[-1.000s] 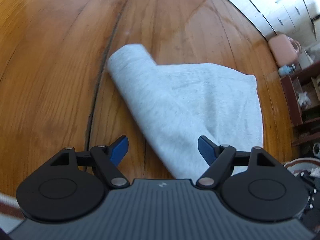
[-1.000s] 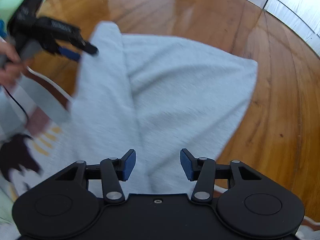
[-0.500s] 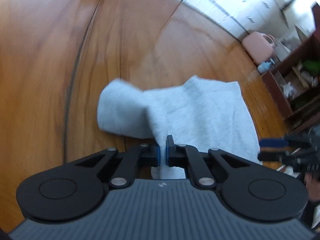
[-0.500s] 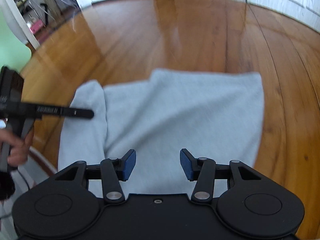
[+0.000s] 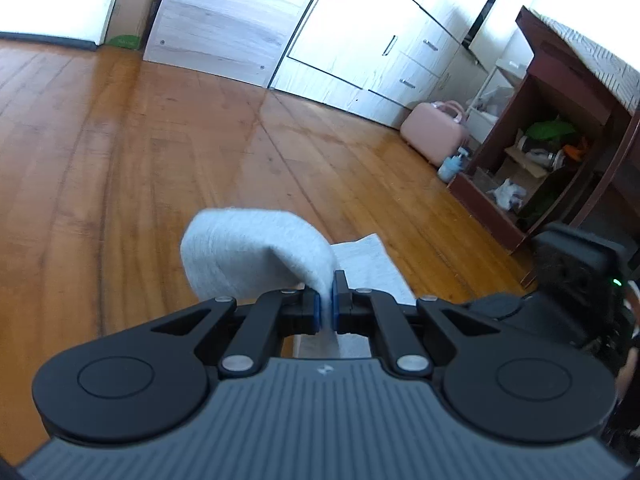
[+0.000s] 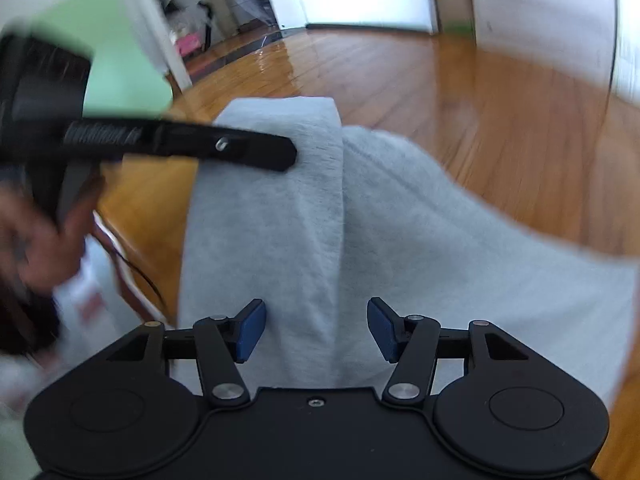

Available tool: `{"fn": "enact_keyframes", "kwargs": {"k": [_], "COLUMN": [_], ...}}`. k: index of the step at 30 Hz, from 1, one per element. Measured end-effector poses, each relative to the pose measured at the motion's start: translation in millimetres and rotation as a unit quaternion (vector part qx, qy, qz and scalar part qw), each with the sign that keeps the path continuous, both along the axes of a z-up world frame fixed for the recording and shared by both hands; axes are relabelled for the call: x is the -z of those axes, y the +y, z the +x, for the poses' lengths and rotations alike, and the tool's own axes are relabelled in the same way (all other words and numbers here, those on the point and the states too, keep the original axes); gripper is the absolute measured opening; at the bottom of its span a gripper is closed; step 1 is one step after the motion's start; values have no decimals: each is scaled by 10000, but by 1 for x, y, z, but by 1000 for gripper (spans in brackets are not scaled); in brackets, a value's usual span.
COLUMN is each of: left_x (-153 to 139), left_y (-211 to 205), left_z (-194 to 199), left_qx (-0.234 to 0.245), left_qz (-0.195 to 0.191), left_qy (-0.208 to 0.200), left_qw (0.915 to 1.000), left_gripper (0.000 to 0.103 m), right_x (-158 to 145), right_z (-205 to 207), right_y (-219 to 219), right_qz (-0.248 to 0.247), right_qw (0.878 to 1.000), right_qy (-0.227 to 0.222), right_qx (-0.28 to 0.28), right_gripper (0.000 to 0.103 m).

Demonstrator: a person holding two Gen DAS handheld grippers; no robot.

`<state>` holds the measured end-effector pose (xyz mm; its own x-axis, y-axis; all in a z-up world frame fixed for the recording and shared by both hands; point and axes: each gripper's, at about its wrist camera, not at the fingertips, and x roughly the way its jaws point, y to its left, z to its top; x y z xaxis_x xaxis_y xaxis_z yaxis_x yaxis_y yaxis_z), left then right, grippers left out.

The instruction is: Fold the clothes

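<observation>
A light grey garment (image 5: 256, 248) lies on the wooden floor (image 5: 160, 152). My left gripper (image 5: 327, 308) is shut on one edge of it and holds that edge up, so the cloth arches over in a fold. The right wrist view shows the same gripper (image 6: 288, 156) from the side, pinching the raised strip of the garment (image 6: 400, 240). My right gripper (image 6: 316, 328) hovers low over the near part of the cloth. Its jaws are opening; a fold of cloth lies between the blue pads (image 6: 252, 330), which do not press on it.
A pink case (image 5: 434, 136) and a dark wooden shelf unit (image 5: 560, 160) stand at the right, with white cabinets (image 5: 360, 40) along the far wall. A hand (image 6: 36, 240) and a white printed garment (image 6: 92, 292) are at the left of the right wrist view.
The left gripper shut on the garment's edge and rose with it, tilting up towards the room. The right gripper slid across the cloth and its jaws stand wider.
</observation>
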<state>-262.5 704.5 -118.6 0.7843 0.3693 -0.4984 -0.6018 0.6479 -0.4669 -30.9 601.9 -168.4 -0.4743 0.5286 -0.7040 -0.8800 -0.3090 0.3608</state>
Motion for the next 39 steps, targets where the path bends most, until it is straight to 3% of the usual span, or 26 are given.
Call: {"fn": "enact_keyframes", "kwargs": {"k": [2, 3, 4, 5, 7, 10, 12, 13, 16, 18, 19, 20, 23, 28, 31, 33, 35, 39], "left_x": [1, 0, -4, -7, -11, 0, 18, 28, 54, 70, 77, 84, 101, 107, 106, 106, 107, 105], "left_y": [4, 5, 6, 6, 4, 0, 3, 4, 6, 11, 14, 19, 35, 44, 44, 43, 42, 40], "left_z": [6, 9, 11, 14, 20, 23, 27, 29, 29, 29, 30, 32, 41, 44, 41, 35, 24, 7], "left_qx": [-50, -82, -120, -158, -314, -487, -469, -442, -395, -358, -346, -323, -316, -343, -393, -516, -678, -803], "left_qz": [-60, -59, -16, 29, 177, 247, -60, -210, -614, -922, -1074, -1226, -1698, -1900, -1918, -1890, -1816, -1816], "left_qy": [-146, -206, -245, -279, -332, -156, 168, 295, 517, 547, 535, 509, 506, 521, 461, 427, 364, 127], "left_qw": [9999, 9997, 9996, 9995, 9988, 9984, 9987, 9984, 9960, 9936, 9922, 9906, 9837, 9798, 9796, 9797, 9803, 9800], "left_gripper": [5, 7, 16, 38, 72, 74, 74, 74, 74, 74, 74, 74, 74, 74, 74, 74, 74, 74], "right_x": [0, -5, -9, -13, -9, 23, 44, 48, 43, 41, 40, 40, 44, 49, 54, 55, 49, 40], "right_z": [10, 13, 18, 23, 38, 67, 84, 89, 97, 107, 113, 119, 129, 137, 130, 107, 70, -12], "right_y": [0, -4, -10, -15, -21, -15, -14, -17, -23, -20, -16, -14, -2, 32, 52, 55, 42, 5], "right_qz": [73, 251, 459, 625, 652, -74, -585, -653, -494, -434, -461, -491, -538, -594, -759, -690, -130, 827], "right_qw": [9994, 9993, 9985, 9969, 9917, 9723, 9536, 9505, 9569, 9618, 9640, 9650, 9625, 9610, 9526, 9574, 9612, 9520], "right_qy": [313, 225, 62, -137, -701, -1698, -2103, -2065, -1672, -1295, -981, -667, -98, -69, -551, -902, -1453, -2550], "right_qx": [89, 160, 292, 451, 861, 1607, 2072, 2227, 2323, 2371, 2427, 2489, 2658, 2701, 2894, 2654, 2343, 1477], "right_gripper": [5, 5, 4, 4, 5, 6, 6, 6, 7, 13, 21, 35, 41, 43, 57, 52, 8, 8]}}
